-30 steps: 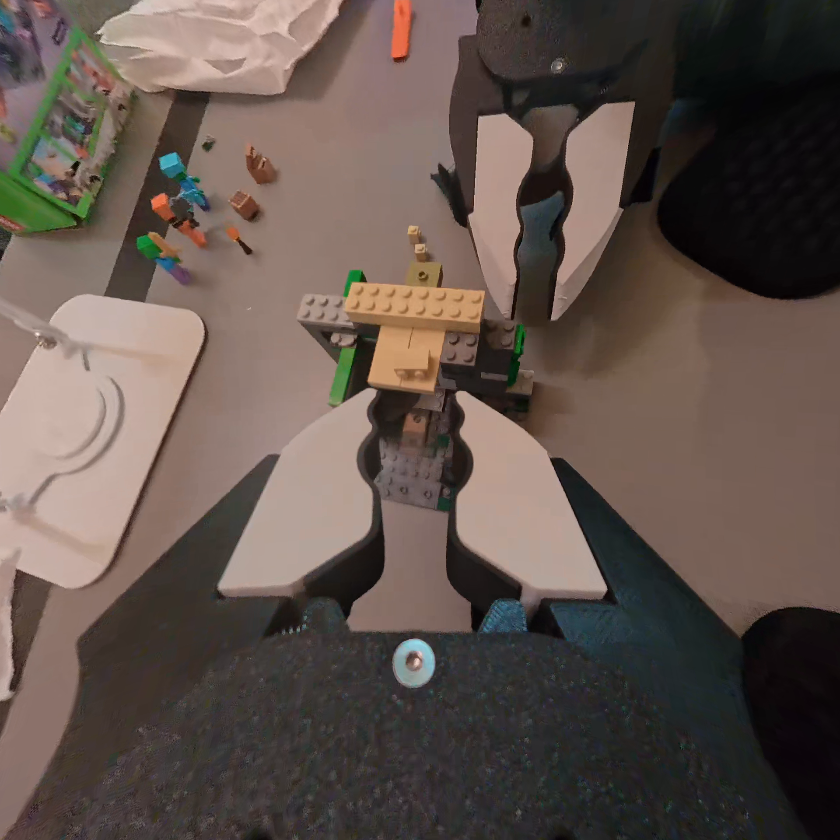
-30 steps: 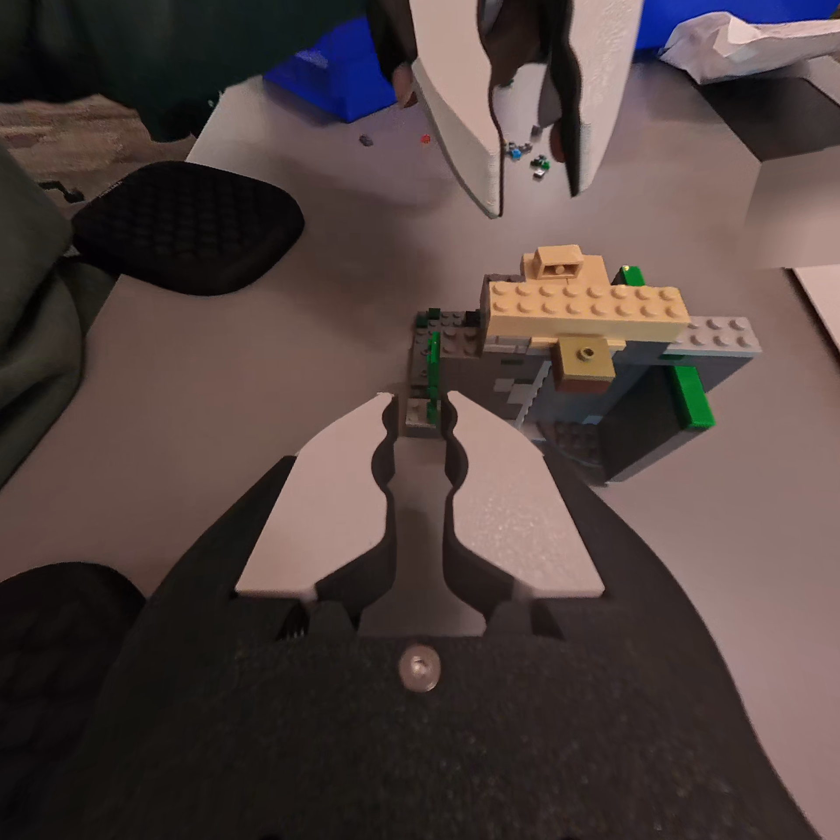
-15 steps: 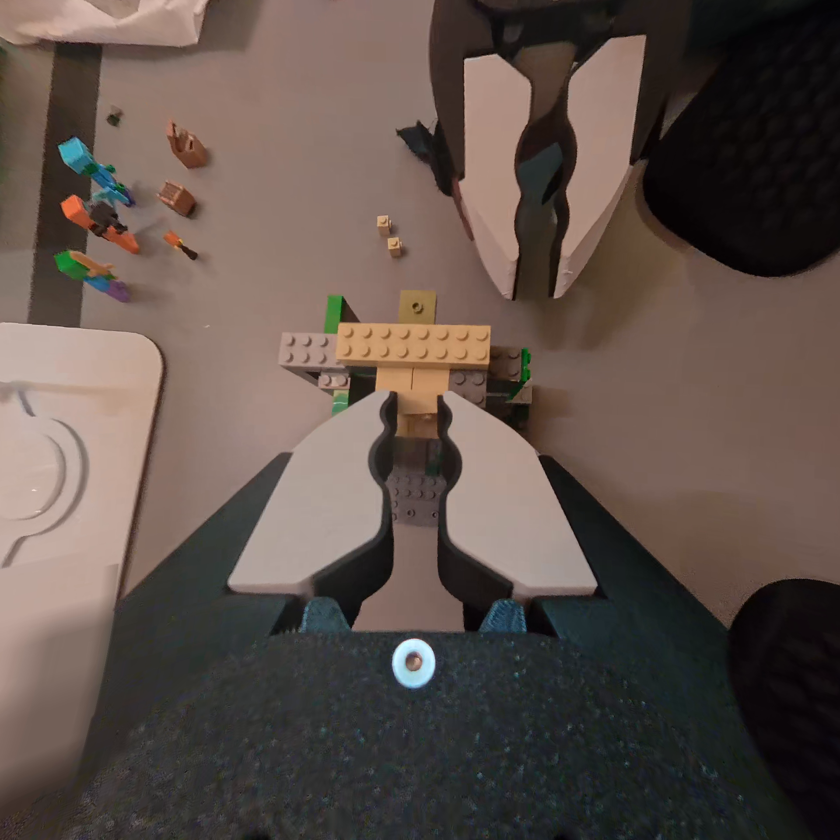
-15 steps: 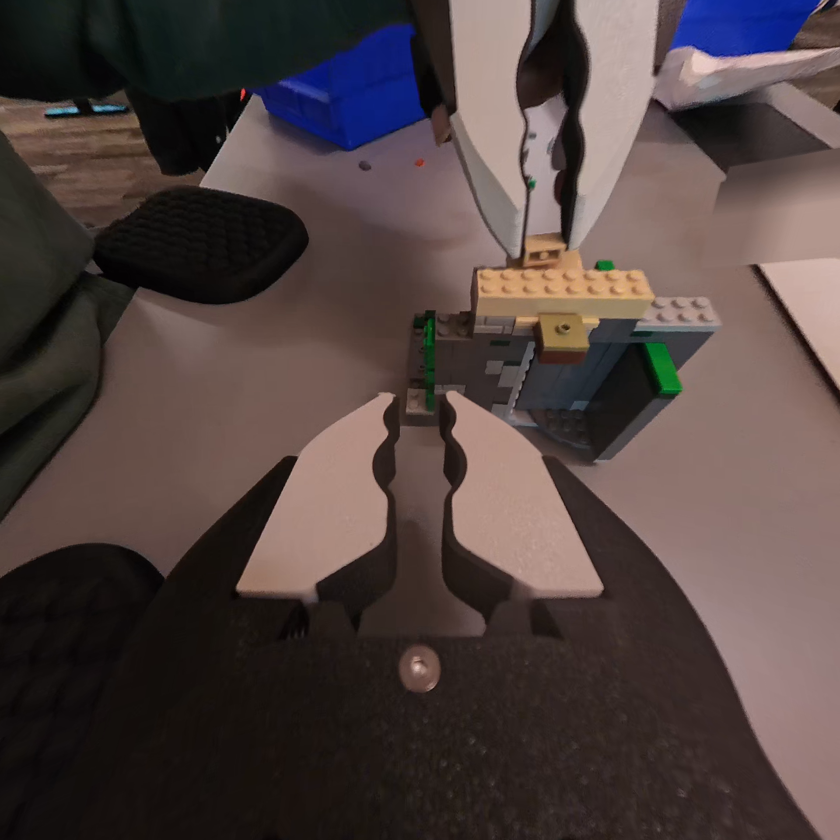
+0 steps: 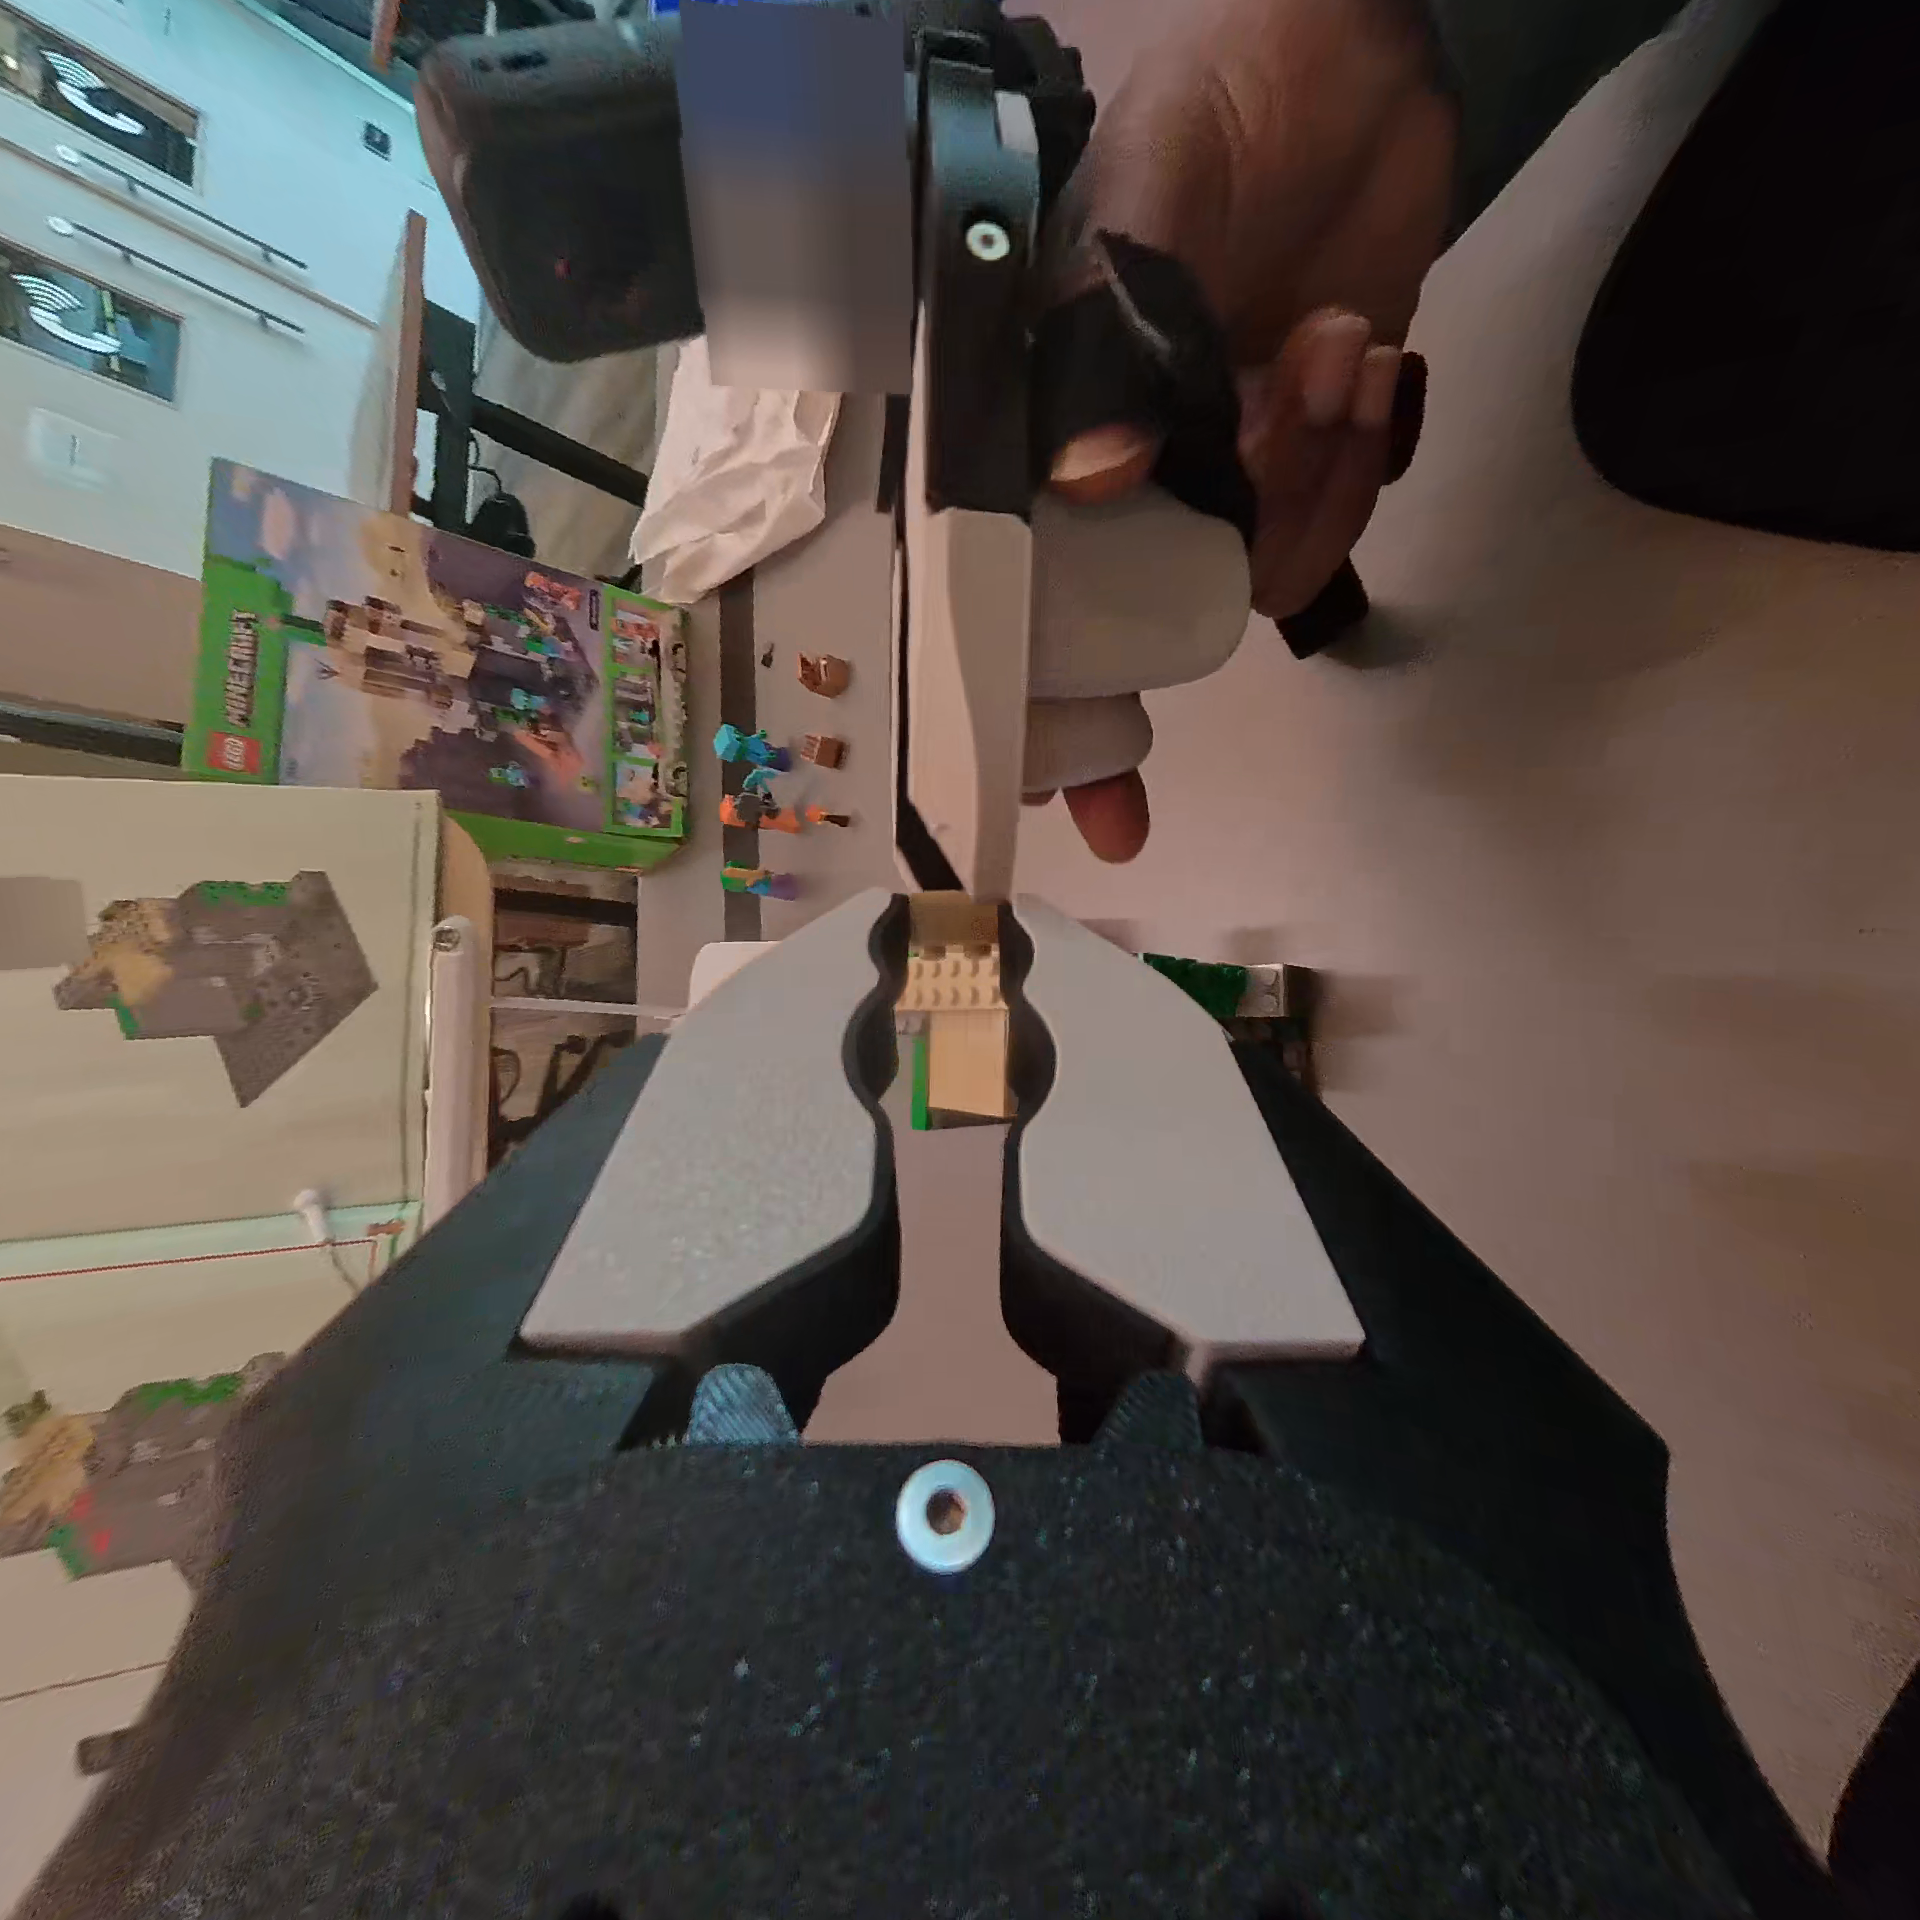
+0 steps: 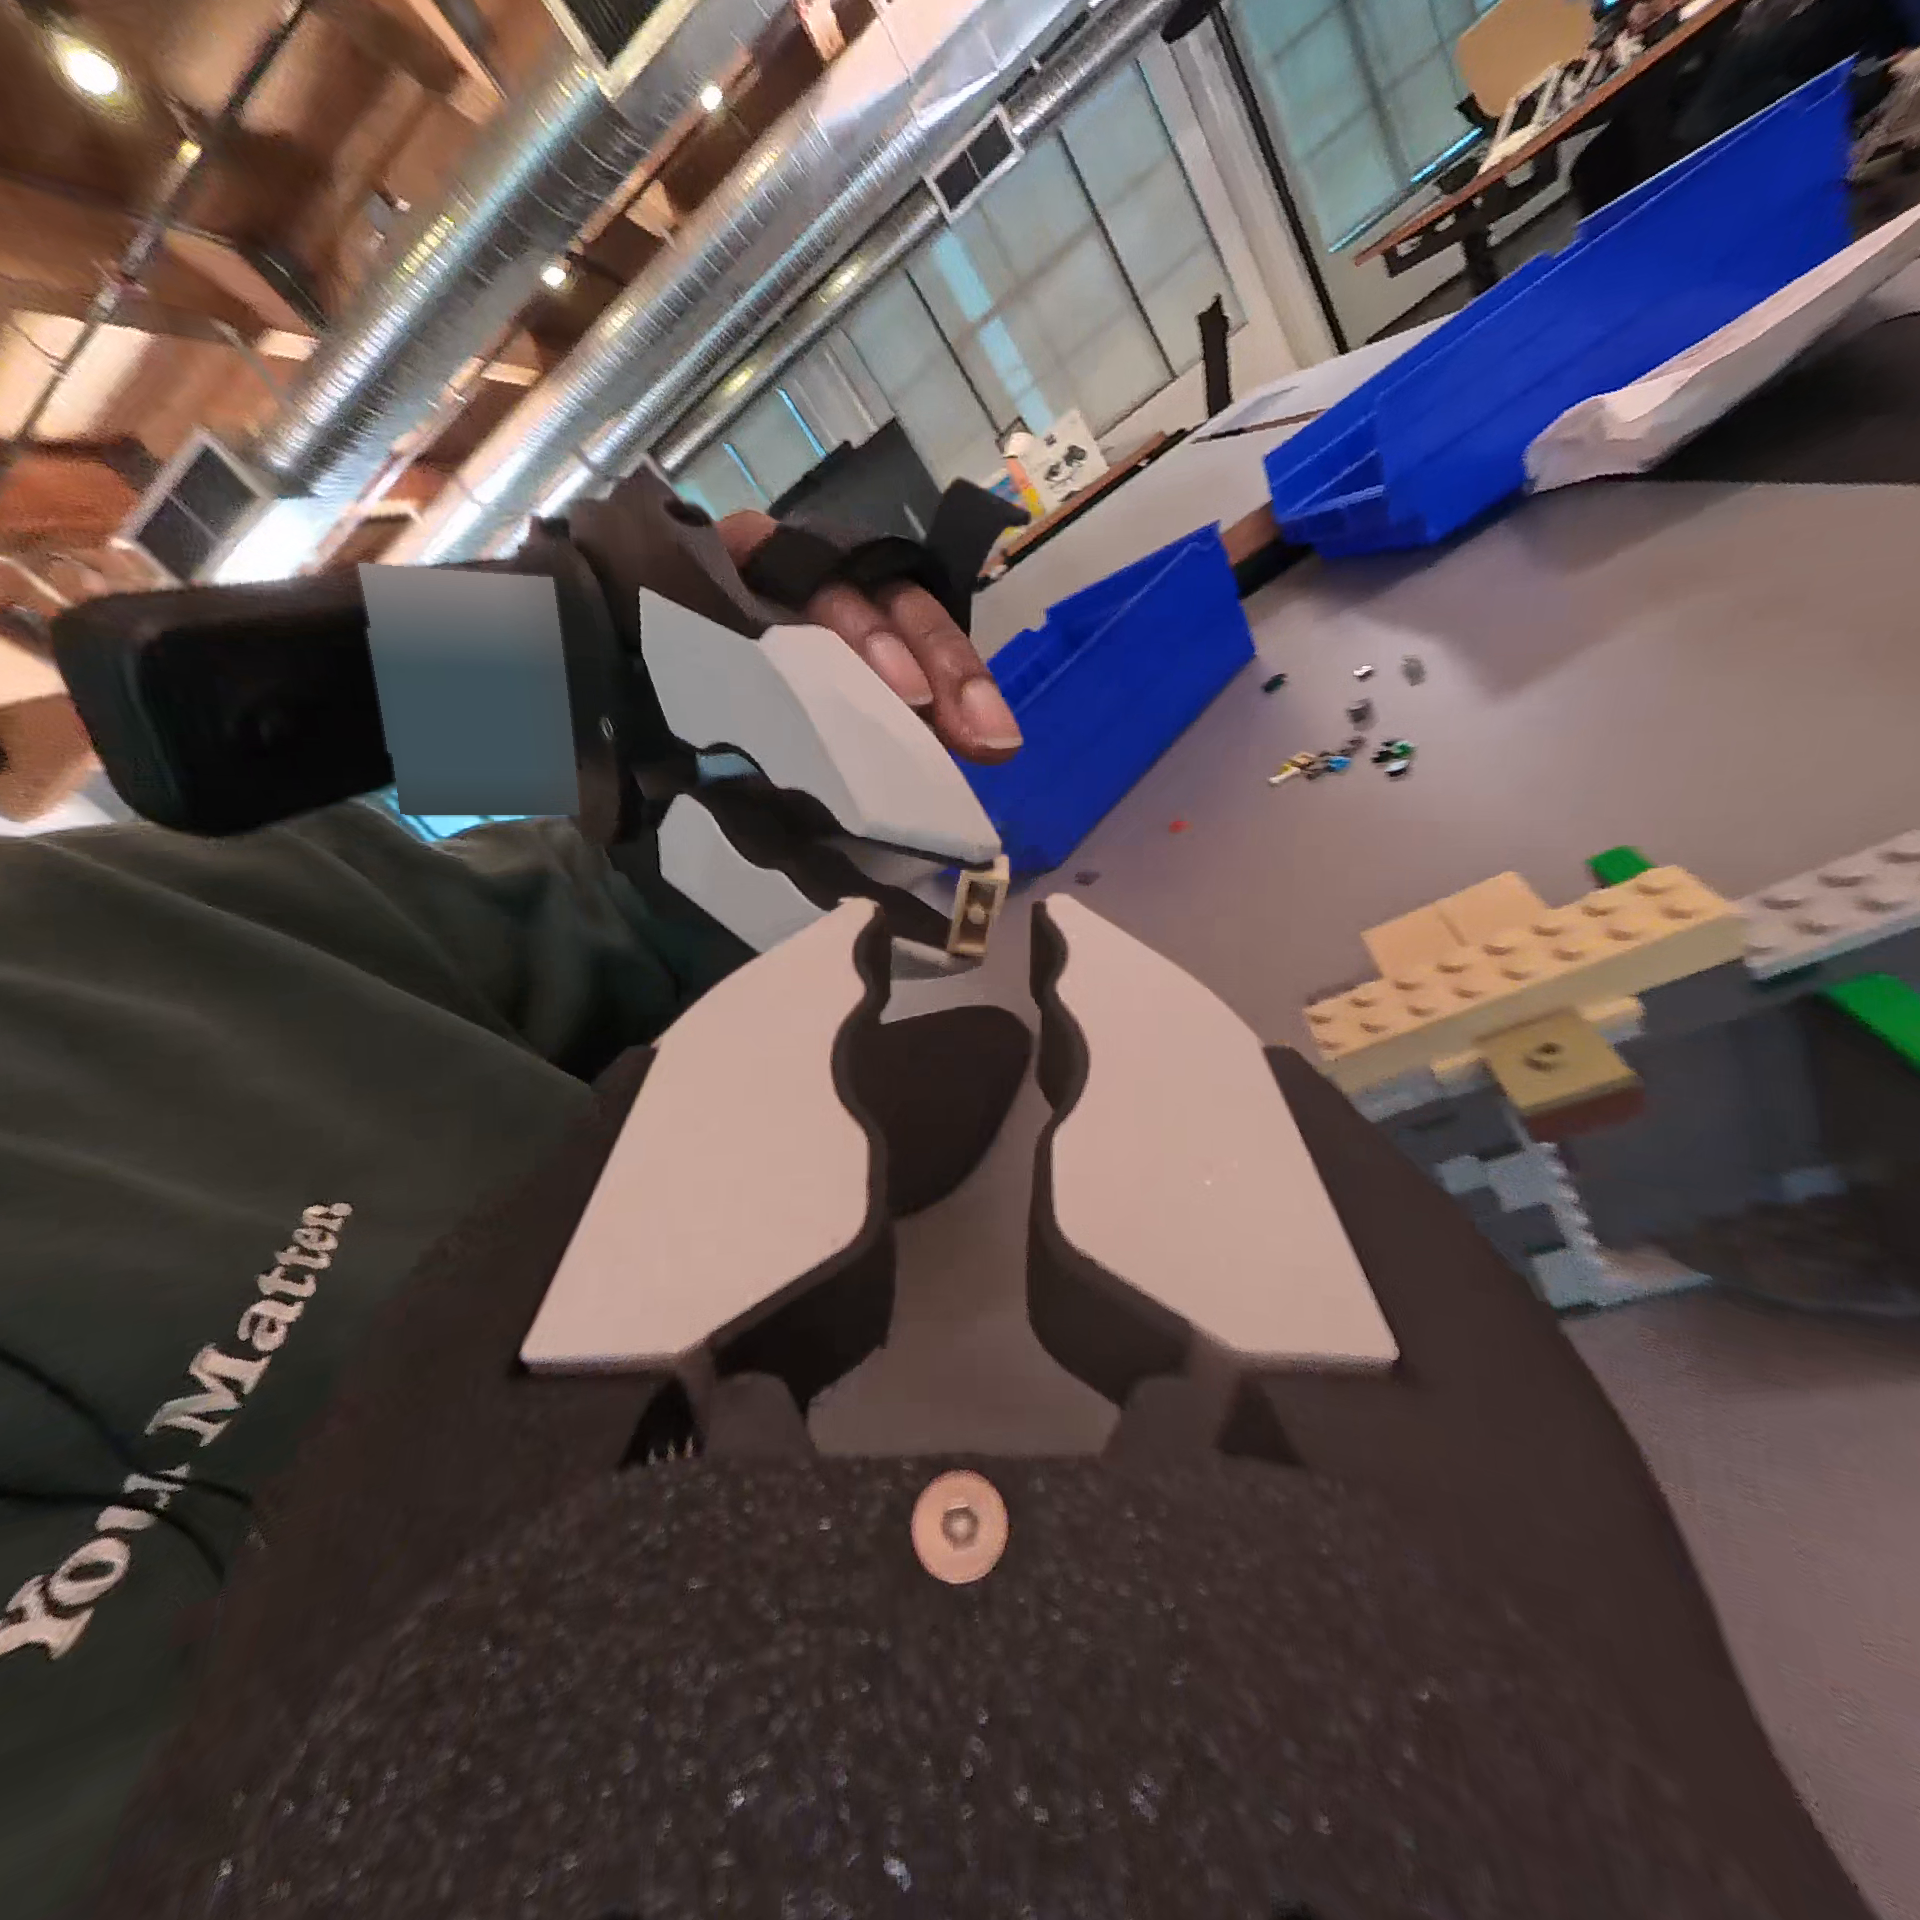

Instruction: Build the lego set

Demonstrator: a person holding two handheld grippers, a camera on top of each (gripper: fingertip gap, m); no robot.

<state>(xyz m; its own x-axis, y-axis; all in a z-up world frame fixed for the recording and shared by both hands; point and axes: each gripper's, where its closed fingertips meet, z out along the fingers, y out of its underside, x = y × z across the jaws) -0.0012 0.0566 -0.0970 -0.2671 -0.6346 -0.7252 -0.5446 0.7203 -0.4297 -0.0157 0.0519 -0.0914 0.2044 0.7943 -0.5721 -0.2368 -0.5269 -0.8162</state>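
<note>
left gripper (image 6: 961,883) has plucked the small tan brick (image 6: 975,911) off the build (image 6: 1538,997) — fingers clamped; right gripper (image 6: 956,925) open, empty — likely repositioning.

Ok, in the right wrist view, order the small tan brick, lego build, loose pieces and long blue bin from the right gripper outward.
From the right gripper:
1. small tan brick, just ahead, in the left gripper's jaws.
2. lego build, to the right.
3. loose pieces, farther back, right of centre.
4. long blue bin, far back, upper right.
</note>
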